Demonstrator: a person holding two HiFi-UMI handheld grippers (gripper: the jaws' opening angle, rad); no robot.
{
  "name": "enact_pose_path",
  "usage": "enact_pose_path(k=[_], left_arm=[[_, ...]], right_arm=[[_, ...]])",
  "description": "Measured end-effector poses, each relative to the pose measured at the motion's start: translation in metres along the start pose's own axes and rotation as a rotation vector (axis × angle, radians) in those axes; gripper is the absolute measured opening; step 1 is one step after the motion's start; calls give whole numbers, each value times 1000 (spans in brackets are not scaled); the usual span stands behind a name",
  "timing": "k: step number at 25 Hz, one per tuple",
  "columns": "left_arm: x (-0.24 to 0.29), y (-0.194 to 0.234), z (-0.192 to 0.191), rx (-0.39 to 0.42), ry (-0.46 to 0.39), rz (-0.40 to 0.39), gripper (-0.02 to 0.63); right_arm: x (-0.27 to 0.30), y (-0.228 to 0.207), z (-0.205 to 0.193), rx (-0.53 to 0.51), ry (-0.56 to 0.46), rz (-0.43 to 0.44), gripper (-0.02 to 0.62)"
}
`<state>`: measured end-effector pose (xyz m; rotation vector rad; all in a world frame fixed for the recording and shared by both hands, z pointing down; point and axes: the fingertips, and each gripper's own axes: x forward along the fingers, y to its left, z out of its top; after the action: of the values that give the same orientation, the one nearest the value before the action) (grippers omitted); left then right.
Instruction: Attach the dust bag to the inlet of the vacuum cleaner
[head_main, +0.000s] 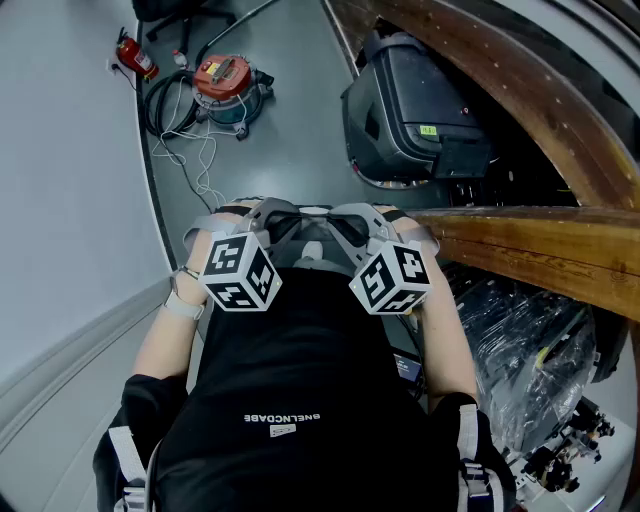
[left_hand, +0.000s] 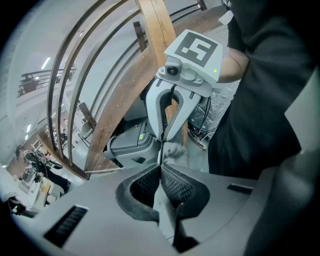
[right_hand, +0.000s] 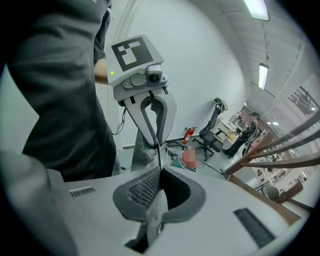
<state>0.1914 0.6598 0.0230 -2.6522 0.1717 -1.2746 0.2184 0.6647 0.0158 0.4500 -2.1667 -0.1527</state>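
I hold the two grippers tip to tip in front of the person's chest, with a grey dust bag (head_main: 311, 246) stretched between them. The left gripper (head_main: 296, 236) and right gripper (head_main: 331, 236) are each shut on an edge of it. In the left gripper view my jaws (left_hand: 161, 165) are closed on a thin grey sheet, and the right gripper (left_hand: 165, 137) opposite pinches the fuzzy bag (left_hand: 175, 149). The right gripper view mirrors this: its jaws (right_hand: 160, 169) are shut, and the left gripper (right_hand: 157, 142) faces them holding the bag (right_hand: 141, 147). The vacuum cleaner (head_main: 226, 84), red-topped with a black hose, stands far off on the floor.
A black floor machine (head_main: 420, 110) stands ahead on the right, beside a curved wooden beam (head_main: 530, 240). Plastic-wrapped equipment (head_main: 525, 350) lies below the beam. A white cable (head_main: 195, 150) trails from the vacuum. A fire extinguisher (head_main: 135, 55) stands by the pale left wall.
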Motion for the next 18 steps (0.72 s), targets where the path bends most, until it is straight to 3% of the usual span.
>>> enact_pose_path(k=[18], left_arm=[[34, 12, 17, -25, 51, 34, 22]], right_arm=[[-2, -23, -35, 3, -24, 24, 31]])
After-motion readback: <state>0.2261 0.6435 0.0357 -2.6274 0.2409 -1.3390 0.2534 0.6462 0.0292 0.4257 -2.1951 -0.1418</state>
